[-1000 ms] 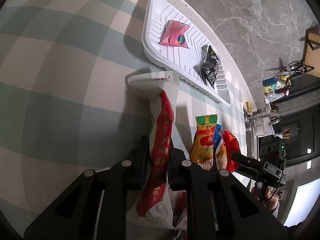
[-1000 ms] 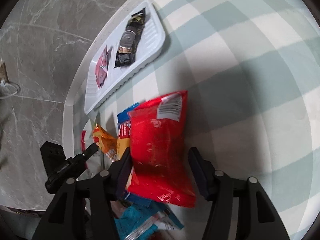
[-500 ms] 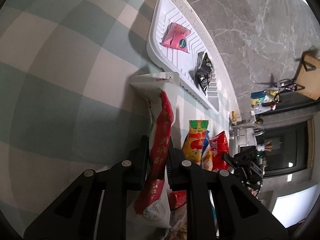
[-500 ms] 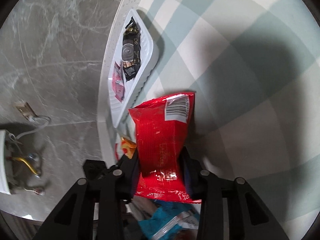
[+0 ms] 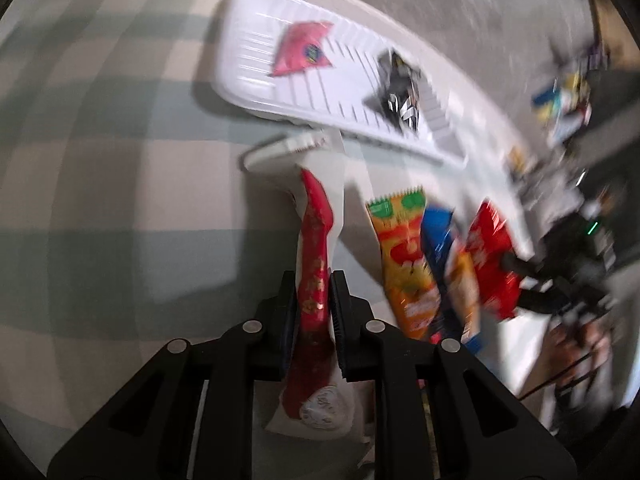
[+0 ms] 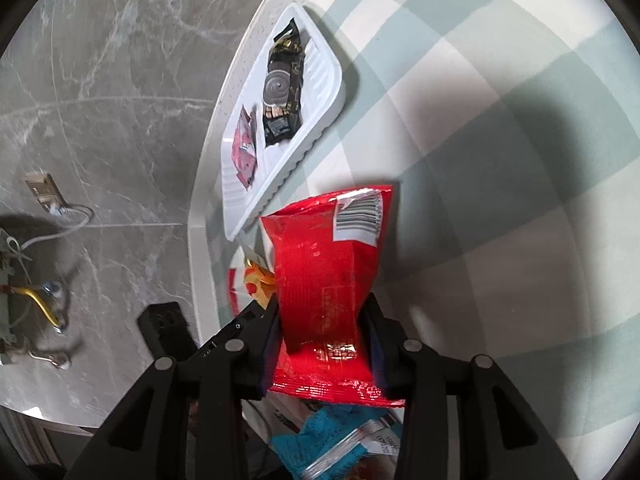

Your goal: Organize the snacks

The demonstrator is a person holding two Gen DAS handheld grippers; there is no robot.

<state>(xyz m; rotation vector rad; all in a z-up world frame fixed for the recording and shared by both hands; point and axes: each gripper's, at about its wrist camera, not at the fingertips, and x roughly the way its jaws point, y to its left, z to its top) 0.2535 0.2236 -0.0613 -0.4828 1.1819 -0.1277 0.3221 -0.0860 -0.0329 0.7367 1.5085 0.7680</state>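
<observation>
Left wrist view, blurred: your white tray (image 5: 256, 60) lies at the far edge of the checked tablecloth (image 5: 100, 168), beside the pale table rim, with grey marble floor beyond. The cloth to the left of the tray and of your gripper is bare; to the right, loose packets crowd the surface. On the tray lie a pink packet (image 5: 302, 50) and a black packet (image 5: 398, 94), apart from each other, with bare ribbed surface between them.

Your left gripper (image 5: 313, 304) is nearly closed and clamps a long red-and-white packet (image 5: 316, 240) about mid-length. Its long axis runs along the fingers, and its white far end sits just short of the tray's near rim; I cannot tell whether it touches. Beside it lie an orange packet (image 5: 404, 256) and a blue packet (image 5: 438, 236).

Right wrist view: your right gripper (image 6: 322, 334) pinches a red snack bag (image 6: 326, 268) between both pads, the jaws having just eased open slightly with the bag between them. The bag stands upright along the fingers, barcode corner farthest from you, top edge close to the tray's near end. Open cloth lies to its right. A teal packet (image 6: 340, 428) lies below the gripper.
</observation>
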